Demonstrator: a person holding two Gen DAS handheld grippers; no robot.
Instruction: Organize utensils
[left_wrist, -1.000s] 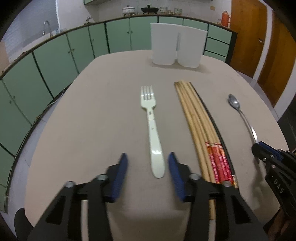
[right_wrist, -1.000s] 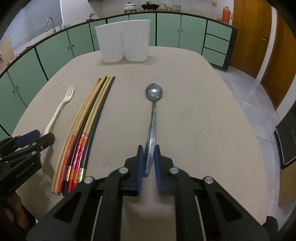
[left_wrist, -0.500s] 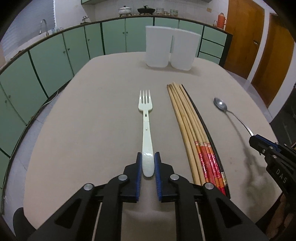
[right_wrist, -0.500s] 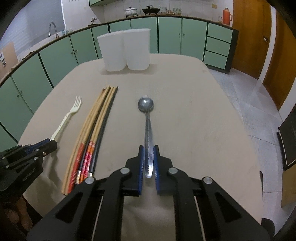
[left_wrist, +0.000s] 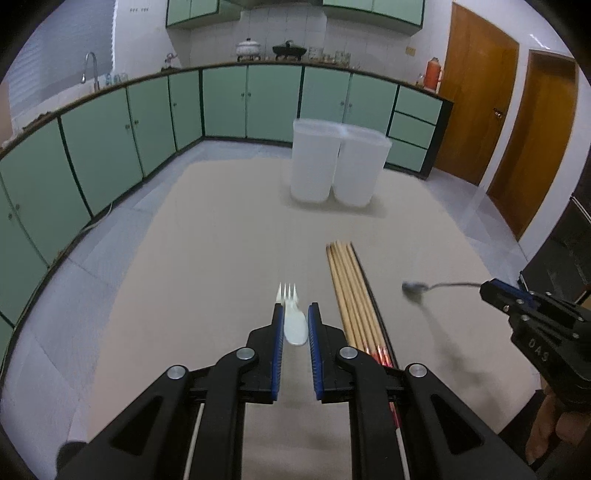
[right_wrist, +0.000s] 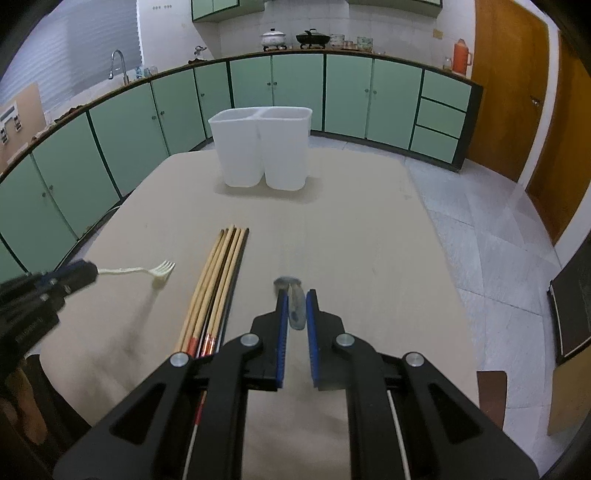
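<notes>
My left gripper (left_wrist: 295, 314) is shut on the handle of a cream plastic fork (left_wrist: 293, 321) and holds it lifted above the table, tines forward; the fork also shows in the right wrist view (right_wrist: 147, 271). My right gripper (right_wrist: 295, 299) is shut on the handle of a metal spoon (right_wrist: 295, 306), also lifted; the spoon shows in the left wrist view (left_wrist: 424, 287). A bundle of chopsticks (left_wrist: 354, 295) lies on the table between the two grippers, also in the right wrist view (right_wrist: 218, 284). A white two-compartment holder (right_wrist: 262, 147) stands at the far end of the table.
The beige table (right_wrist: 351, 240) has its right edge next to a tiled floor (right_wrist: 480, 229). Green cabinets (left_wrist: 110, 129) run along the left and back walls. Wooden doors (left_wrist: 480, 92) are at the right.
Both grippers have risen from the table and tilted up, the left carrying the fork and the right carrying the spoon. The chopsticks have stayed in place.
</notes>
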